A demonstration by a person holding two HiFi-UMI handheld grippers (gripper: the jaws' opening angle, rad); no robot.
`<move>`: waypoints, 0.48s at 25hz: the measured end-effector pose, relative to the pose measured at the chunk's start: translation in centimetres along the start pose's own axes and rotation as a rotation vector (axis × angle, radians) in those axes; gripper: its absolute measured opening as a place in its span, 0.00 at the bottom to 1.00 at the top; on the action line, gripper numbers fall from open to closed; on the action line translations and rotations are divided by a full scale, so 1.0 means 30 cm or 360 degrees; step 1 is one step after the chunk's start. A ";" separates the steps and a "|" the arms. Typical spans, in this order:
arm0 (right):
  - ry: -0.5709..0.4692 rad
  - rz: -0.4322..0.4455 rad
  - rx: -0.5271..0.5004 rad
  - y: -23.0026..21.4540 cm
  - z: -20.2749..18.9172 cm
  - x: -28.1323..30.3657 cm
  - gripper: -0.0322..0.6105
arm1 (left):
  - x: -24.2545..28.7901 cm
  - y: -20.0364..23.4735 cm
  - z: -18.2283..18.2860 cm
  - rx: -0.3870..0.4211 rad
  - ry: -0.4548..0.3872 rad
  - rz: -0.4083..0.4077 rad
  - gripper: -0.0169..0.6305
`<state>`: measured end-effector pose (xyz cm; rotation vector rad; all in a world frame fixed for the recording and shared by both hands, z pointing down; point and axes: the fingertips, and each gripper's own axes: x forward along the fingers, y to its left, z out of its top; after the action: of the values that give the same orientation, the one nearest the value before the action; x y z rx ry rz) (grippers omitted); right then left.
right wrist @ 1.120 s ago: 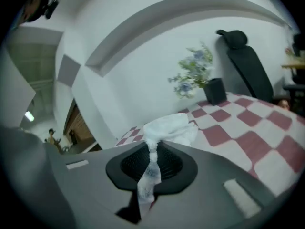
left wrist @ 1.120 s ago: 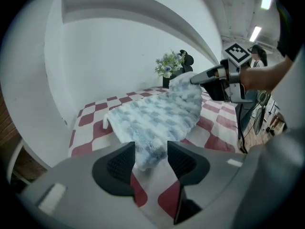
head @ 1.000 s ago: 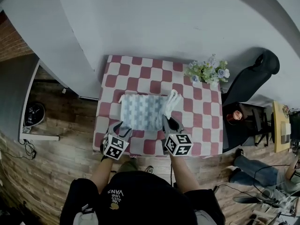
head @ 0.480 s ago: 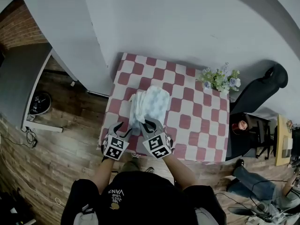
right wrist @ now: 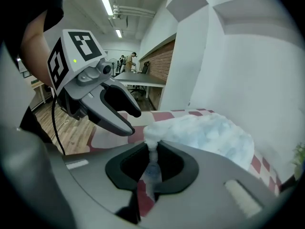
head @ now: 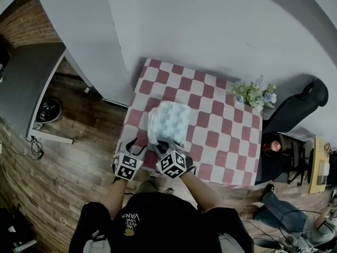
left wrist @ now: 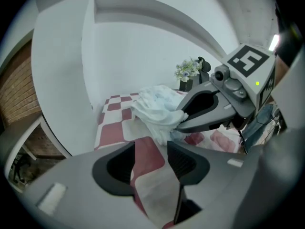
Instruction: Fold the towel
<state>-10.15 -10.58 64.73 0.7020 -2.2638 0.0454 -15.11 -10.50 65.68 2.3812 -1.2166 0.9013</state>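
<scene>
A pale blue checked towel (head: 171, 121) lies folded over on the red-and-white checked table (head: 221, 141), left of its middle. My right gripper (head: 160, 144) is at the towel's near left corner. In the right gripper view its jaws (right wrist: 151, 156) pinch a thin bunch of the towel (right wrist: 205, 130), and they are opening slightly. My left gripper (head: 134, 144) stands just to the left, open and empty, over bare tablecloth (left wrist: 151, 159). From the left gripper view the towel (left wrist: 157, 106) rises in a heap with the right gripper (left wrist: 178, 120) at its edge.
A vase of flowers (head: 253, 94) stands at the table's far right corner. A black chair (head: 295, 107) and a small stand with a red cup (head: 272, 145) are to the right. A white wall runs behind, wooden floor to the left.
My right gripper has swung left across the table with the towel's right side, laying it over the left half. The towel is now narrower. The left gripper shifted a little.
</scene>
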 end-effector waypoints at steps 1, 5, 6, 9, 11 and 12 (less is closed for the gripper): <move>0.0007 0.0002 0.0012 0.000 -0.005 0.004 0.12 | -0.001 0.001 0.004 0.0002 -0.0004 -0.0001 0.32; -0.0003 0.0025 0.0063 0.003 -0.008 0.008 0.19 | 0.004 -0.004 0.020 0.0010 -0.0022 -0.0008 0.32; -0.0017 0.0031 0.0072 0.005 -0.004 0.005 0.22 | 0.007 -0.006 0.024 0.0014 -0.0025 -0.0011 0.32; -0.0076 0.0054 0.0133 0.007 0.009 -0.011 0.27 | 0.014 -0.006 0.036 0.0025 -0.0030 -0.0016 0.32; -0.0130 0.0060 0.0205 -0.005 0.020 -0.029 0.28 | 0.019 -0.004 0.042 0.0034 -0.0032 -0.0020 0.32; -0.0165 0.0058 0.0246 -0.015 0.028 -0.041 0.29 | 0.021 -0.002 0.045 0.0038 -0.0032 -0.0022 0.32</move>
<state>-9.76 -10.59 63.21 0.7593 -2.3914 0.2078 -14.26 -11.57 65.08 2.4202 -1.2018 0.8946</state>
